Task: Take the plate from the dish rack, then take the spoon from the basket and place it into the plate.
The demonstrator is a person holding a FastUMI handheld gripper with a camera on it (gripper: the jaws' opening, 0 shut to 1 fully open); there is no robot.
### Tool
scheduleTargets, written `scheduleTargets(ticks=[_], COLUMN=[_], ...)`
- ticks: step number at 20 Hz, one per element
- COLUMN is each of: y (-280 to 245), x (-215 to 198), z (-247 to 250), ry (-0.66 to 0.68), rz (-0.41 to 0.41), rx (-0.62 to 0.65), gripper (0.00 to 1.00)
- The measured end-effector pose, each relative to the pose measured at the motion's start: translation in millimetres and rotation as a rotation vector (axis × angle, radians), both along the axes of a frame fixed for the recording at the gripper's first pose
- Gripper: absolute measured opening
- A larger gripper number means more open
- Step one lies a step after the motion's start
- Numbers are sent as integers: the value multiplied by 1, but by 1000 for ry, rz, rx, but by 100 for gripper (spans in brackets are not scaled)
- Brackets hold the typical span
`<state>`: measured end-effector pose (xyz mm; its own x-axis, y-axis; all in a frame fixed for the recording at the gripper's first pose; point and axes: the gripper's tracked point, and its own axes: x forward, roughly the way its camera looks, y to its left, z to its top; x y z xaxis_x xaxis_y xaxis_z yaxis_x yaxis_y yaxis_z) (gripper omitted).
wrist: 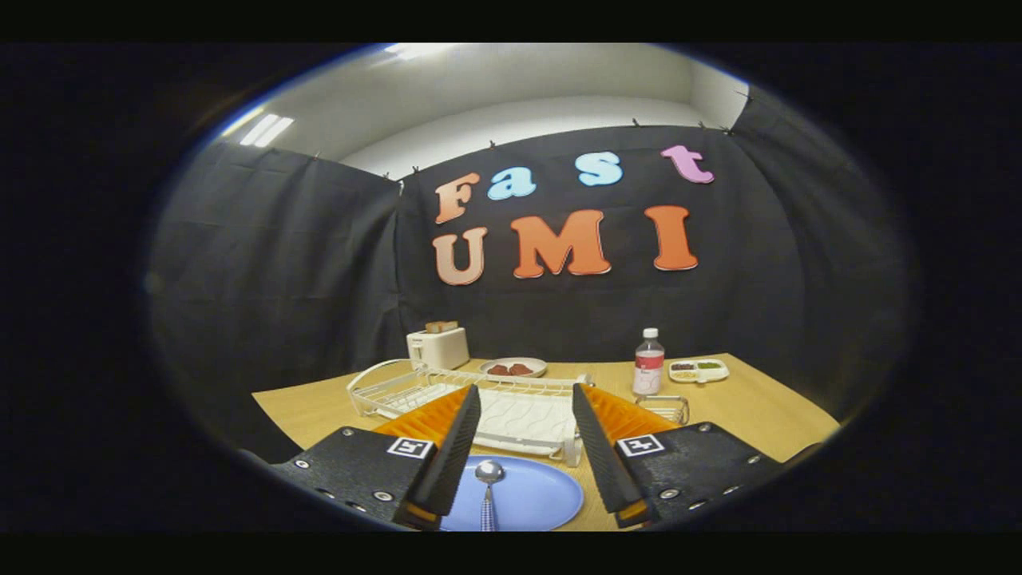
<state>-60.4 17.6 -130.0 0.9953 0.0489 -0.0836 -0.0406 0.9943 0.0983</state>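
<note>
No word or number could be read on any object. The bottle (648,363) standing just right of the dish rack (383,395) carried a label (648,368) whose print was too small to make out. The gripper (525,391), its fingers held apart in front of the dish rack, bore a square black-and-white marker (410,447) on each finger mount, a coded pattern rather than lettering.

Ceiling lights (267,129) glare white above the dark booth cloth, leaving the table (766,407) evenly lit with soft shadows. Fisheye distortion bends the table edge and dims the rim. The open gripper (527,447) fingers look sharp; far things are slightly soft.
</note>
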Motion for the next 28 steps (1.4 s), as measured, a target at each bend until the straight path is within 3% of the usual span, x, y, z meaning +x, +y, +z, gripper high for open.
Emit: scheduleTargets(ticks=[7,16,23,28], y=[-2,11,4,5], x=[2,0,3,5], z=[45,49,38,25], ry=[-72,-121,-91,-55], rz=[-101,-89,-132,-106], rx=[-52,-42,-75,-50], gripper=[92,93,93,93])
